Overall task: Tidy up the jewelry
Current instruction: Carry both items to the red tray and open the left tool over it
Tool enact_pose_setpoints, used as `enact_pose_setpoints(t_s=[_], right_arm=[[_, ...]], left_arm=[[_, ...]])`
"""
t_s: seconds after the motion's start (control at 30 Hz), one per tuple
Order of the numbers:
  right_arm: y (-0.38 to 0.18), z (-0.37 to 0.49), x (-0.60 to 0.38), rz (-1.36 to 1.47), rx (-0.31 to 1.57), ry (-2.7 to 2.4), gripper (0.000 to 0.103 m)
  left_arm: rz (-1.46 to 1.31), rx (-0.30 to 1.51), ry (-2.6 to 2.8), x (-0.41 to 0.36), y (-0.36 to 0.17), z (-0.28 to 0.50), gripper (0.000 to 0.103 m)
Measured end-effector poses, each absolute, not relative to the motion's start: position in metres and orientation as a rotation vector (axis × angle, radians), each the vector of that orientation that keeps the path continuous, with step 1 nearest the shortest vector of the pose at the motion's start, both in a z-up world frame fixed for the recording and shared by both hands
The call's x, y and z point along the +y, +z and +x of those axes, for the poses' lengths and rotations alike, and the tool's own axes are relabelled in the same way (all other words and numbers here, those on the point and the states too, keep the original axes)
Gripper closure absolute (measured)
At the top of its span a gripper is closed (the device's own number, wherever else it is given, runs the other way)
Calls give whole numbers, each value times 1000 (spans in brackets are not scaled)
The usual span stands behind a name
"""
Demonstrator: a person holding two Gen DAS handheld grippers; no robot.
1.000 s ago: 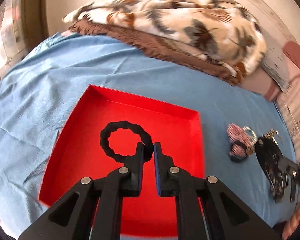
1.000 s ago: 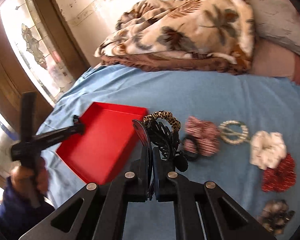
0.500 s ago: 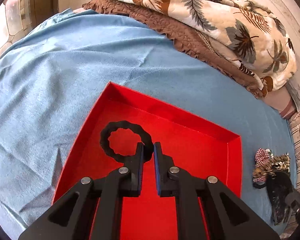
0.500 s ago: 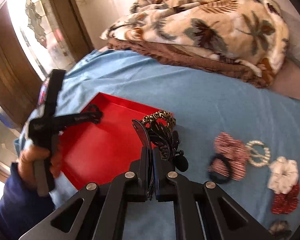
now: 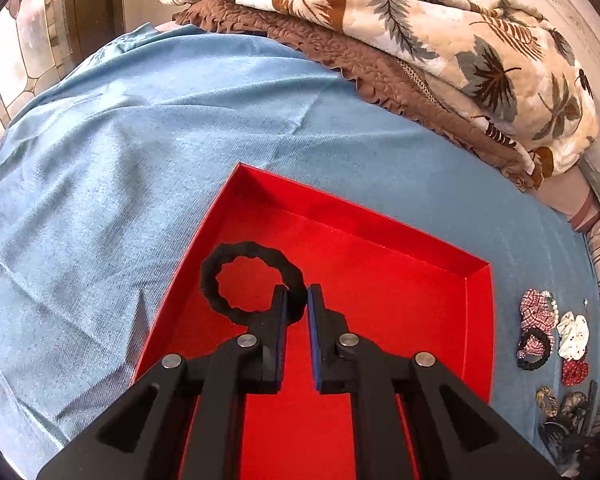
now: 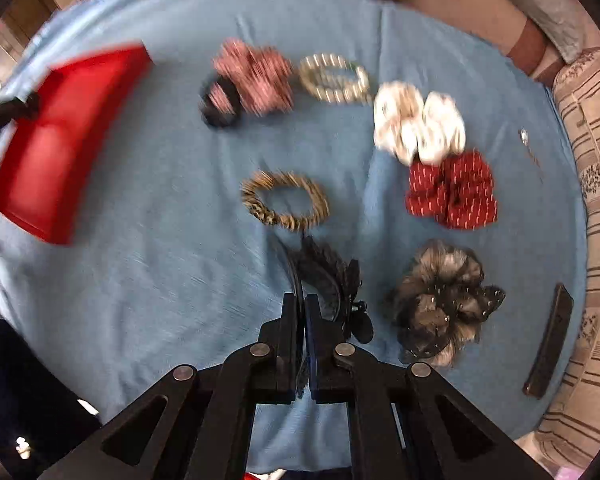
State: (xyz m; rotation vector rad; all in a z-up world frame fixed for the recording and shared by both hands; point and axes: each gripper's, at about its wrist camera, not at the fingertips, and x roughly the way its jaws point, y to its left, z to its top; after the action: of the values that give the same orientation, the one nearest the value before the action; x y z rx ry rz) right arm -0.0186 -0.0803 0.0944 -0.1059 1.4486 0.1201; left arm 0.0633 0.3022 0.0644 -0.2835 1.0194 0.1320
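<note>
My left gripper [image 5: 297,300] is shut on a black fabric hair tie [image 5: 252,280], whose ring hangs just over the floor of the red tray [image 5: 420,300]. The tray [image 6: 52,140] also shows at the left of the blurred right wrist view. There my right gripper [image 6: 303,304] points down at the blue sheet [image 6: 160,220], shut on a black claw clip [image 6: 324,276]. A leopard-print hair tie [image 6: 286,200] sits right past the clip's tip; I cannot tell whether they touch.
On the sheet lie a plaid scrunchie [image 6: 256,76], a pearl ring [image 6: 334,78], a white scrunchie [image 6: 418,124], a red scrunchie [image 6: 452,188], a grey furry scrunchie [image 6: 440,300] and a black barrette [image 6: 548,344]. A folded leaf-print blanket [image 5: 440,32] lies behind the tray.
The right gripper has tipped steeply down and now looks straight onto the sheet, still holding the clip. The left gripper shifted across the tray with the black tie, then held still.
</note>
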Motion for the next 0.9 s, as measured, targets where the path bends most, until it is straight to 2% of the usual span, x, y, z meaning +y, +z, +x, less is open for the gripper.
enact_pose_setpoints(t_s=[0.17,0.3,0.57,0.77,0.83,0.9], right_arm=[[146,-2,-33,84,1261,327,98],[162,24,26,153,1140,453,98],[114,85,130,70,1107,441,98],[95,100,135,68,1139,437,98],[104,91,125,43,1130,455,98],[117,79,119,18,1120,468,98]], left_arm=[[-306,1032,144,309,58,68,94],[-321,1037,154,315,55,72,94],[-327,1038,156,322,50,81,93],[-354,1037,135,325,55,82,92],[-353,1030,121,322,61,80,86],[-360,1008,108,320,69,76,58]])
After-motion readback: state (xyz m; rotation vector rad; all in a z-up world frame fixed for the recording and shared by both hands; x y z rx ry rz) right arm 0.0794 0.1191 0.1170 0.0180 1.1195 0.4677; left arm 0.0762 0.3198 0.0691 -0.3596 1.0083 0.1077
